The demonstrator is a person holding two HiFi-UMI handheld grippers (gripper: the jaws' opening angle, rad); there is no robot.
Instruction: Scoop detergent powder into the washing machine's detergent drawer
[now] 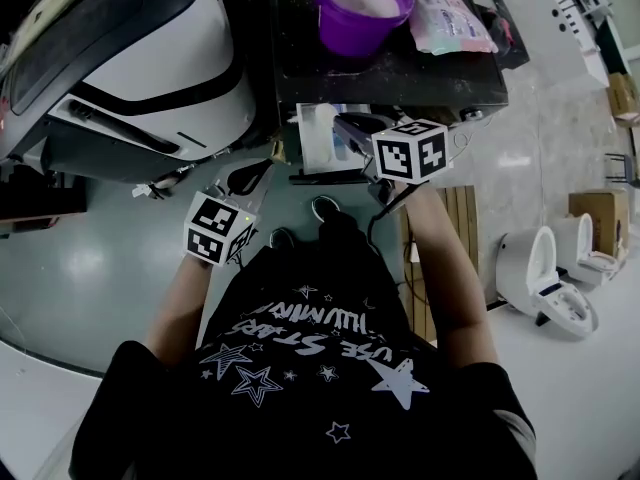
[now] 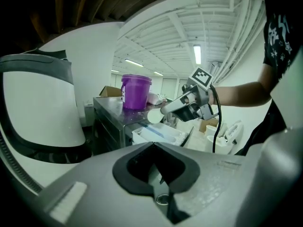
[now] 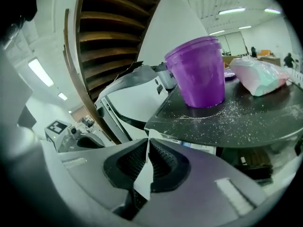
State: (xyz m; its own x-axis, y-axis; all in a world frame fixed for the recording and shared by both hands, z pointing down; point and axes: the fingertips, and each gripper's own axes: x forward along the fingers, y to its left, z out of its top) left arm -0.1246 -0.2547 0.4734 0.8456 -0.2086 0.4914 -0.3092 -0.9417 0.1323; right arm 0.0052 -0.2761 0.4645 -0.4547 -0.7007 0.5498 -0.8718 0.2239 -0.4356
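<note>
A purple bucket point(image 1: 362, 6) point(image 3: 199, 74) of white powder stands on a dark tabletop point(image 1: 400, 73) beside a pastel detergent bag point(image 1: 450, 20). Below the tabletop's front edge the white detergent drawer point(image 1: 315, 148) point(image 2: 158, 134) is pulled out. My right gripper point(image 1: 350, 130) point(image 3: 148, 143) is shut on a white scoop point(image 2: 154, 116) and holds it just above the drawer; the handle point(image 3: 144, 176) shows edge-on between the jaws. My left gripper point(image 1: 240, 180) point(image 2: 152, 144) hangs lower left of the drawer, jaws shut with nothing between them.
The white washing machine point(image 1: 150, 58) with its dark door fills the left. Spilled powder dots the tabletop point(image 3: 246, 117). A wooden pallet point(image 1: 455, 218), white toilets point(image 1: 550, 268) and a cardboard box point(image 1: 600, 213) sit on the floor to the right.
</note>
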